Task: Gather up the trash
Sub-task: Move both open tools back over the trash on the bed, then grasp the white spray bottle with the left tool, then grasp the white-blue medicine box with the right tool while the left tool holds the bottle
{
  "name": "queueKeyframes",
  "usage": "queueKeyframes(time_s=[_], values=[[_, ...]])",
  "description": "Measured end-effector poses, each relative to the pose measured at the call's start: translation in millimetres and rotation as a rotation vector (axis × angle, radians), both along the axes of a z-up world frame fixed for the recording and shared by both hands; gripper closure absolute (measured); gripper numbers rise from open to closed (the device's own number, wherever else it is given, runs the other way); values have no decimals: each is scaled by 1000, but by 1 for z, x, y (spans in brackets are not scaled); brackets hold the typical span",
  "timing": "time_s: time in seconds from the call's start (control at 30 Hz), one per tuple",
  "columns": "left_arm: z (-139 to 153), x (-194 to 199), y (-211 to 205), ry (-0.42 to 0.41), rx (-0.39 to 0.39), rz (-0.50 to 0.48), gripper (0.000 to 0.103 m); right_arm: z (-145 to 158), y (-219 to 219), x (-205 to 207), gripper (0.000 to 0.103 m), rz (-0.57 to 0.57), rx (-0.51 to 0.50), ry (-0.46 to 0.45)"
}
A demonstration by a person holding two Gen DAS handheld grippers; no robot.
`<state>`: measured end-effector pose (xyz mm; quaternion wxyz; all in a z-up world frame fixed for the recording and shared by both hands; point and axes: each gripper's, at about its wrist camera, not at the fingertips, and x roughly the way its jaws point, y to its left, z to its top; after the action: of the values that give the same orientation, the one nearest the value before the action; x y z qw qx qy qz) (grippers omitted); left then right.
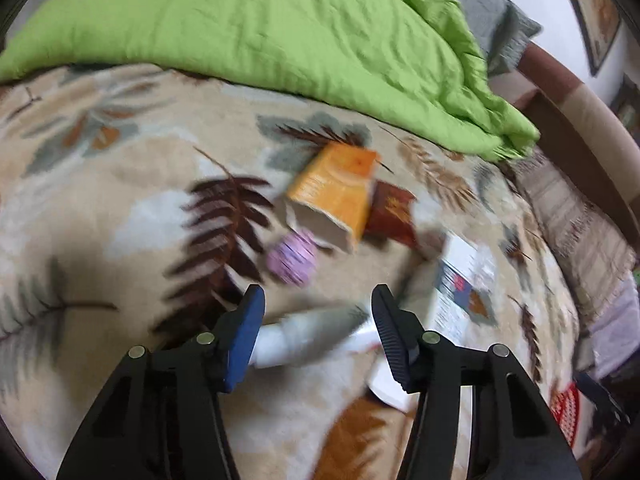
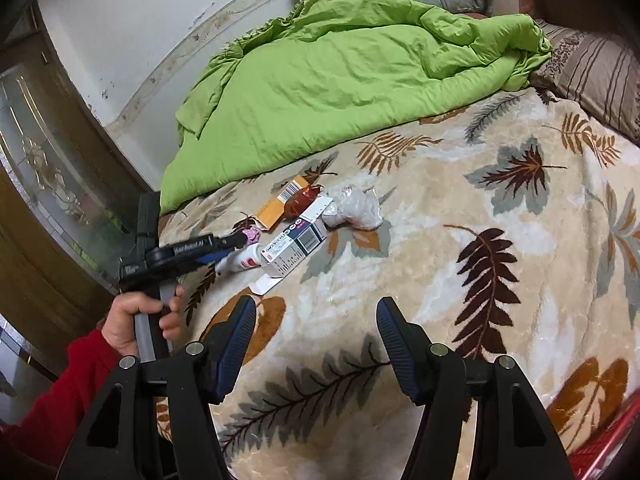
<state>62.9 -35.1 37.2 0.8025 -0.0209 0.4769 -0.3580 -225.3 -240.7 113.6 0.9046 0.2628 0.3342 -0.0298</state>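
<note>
In my left wrist view the left tool (image 1: 318, 322) sits low in the frame with its jaws apart, and a white tube (image 1: 308, 334) lies between them; motion blur keeps me from telling whether the pads touch it. Just above it are a pink crumpled ball (image 1: 292, 256), an orange carton (image 1: 336, 196) and a white printed box (image 1: 460, 284), all on the leaf-patterned blanket (image 1: 120, 200). In my right wrist view the right tool (image 2: 316, 336) hangs with its jaws apart, nothing between them, low in the frame, well apart from the trash at centre left. A green duvet (image 2: 340, 80) fills the upper middle.
</note>
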Motion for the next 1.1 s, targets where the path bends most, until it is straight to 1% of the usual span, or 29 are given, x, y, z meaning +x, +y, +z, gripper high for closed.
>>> queueKeyframes(time_s=[0.03, 0.17, 0.27, 0.33, 0.37, 0.43, 0.5, 0.63, 0.73, 0.77, 0.8, 0.83, 0.87, 0.93, 1.0, 1.1], values=[[-1, -7, -1, 5, -2, -29, 49, 0, -1, 0, 36, 0, 3, -3], [-4, -37, -7, 15, 35, -126, 49, -1, -4, -3, 36, -3, 28, -15], [-8, -45, -14, -20, 97, -120, 48, 0, -3, -4, 36, -1, 27, -20], [-12, -42, -19, -22, 122, -84, 49, 1, -1, -4, 36, 1, 19, -23], [-13, -40, -21, -17, 118, -68, 51, 2, -1, -5, 36, 1, 14, -24], [-15, -36, -24, -21, 124, -46, 65, 2, -1, -6, 36, -1, 9, -28], [-18, -34, -28, -25, 140, -5, 71, 3, -3, -7, 36, -10, 12, -31], [-16, -41, -24, -43, 151, 67, 72, 0, -4, -4, 36, -10, 30, -12], [-11, -57, -12, -52, 155, 135, 72, -2, 0, 7, 36, -6, 16, 21], [-9, -64, -6, -60, 165, 170, 72, -4, 1, 13, 32, -9, 18, 29], [-5, -71, 0, -61, 155, 197, 72, -5, 2, 19, 30, -12, 28, 34], [-2, -77, 5, -62, 137, 217, 73, -6, 2, 29, 27, -17, 45, 42], [3, -82, 9, -78, 128, 241, 73, -7, 3, 39, 27, -20, 64, 54], [12, -93, 20, -135, 135, 277, 73, -8, 6, 61, 27, -14, 99, 84], [15, -94, 27, -156, 134, 301, 73, -8, 9, 86, 27, -20, 123, 117], [19, -91, 39, -207, 167, 328, 73, -11, 10, 124, 27, -50, 149, 178]])
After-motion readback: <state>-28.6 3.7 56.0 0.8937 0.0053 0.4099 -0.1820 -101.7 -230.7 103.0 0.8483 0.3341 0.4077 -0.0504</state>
